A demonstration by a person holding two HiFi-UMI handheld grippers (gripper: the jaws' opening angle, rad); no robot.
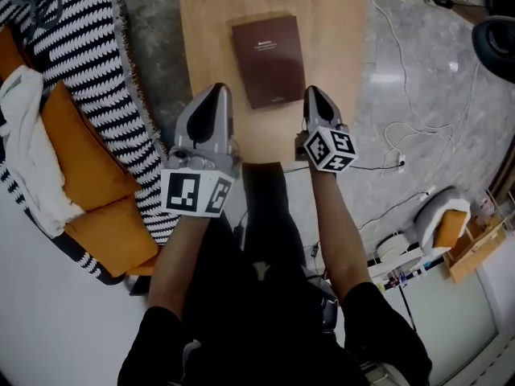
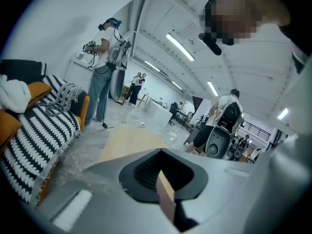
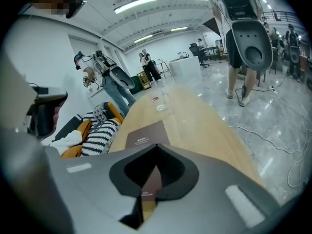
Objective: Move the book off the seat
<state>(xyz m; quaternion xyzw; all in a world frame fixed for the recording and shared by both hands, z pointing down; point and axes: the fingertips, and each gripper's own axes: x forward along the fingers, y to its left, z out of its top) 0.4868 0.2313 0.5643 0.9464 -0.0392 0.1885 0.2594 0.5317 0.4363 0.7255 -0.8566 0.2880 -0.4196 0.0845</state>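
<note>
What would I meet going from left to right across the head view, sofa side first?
white cloth → orange cushion → left gripper → book → right gripper → black round object. The striped throw overlaps the cushions, so it is left out.

— How is the room furnished?
— A long wooden table (image 1: 201,22) is set on a glossy grey floor (image 1: 402,39), beside an orange sofa (image 1: 96,207) draped with a striped throw (image 1: 80,55). Strip lights (image 2: 179,47) are mounted overhead.
</note>
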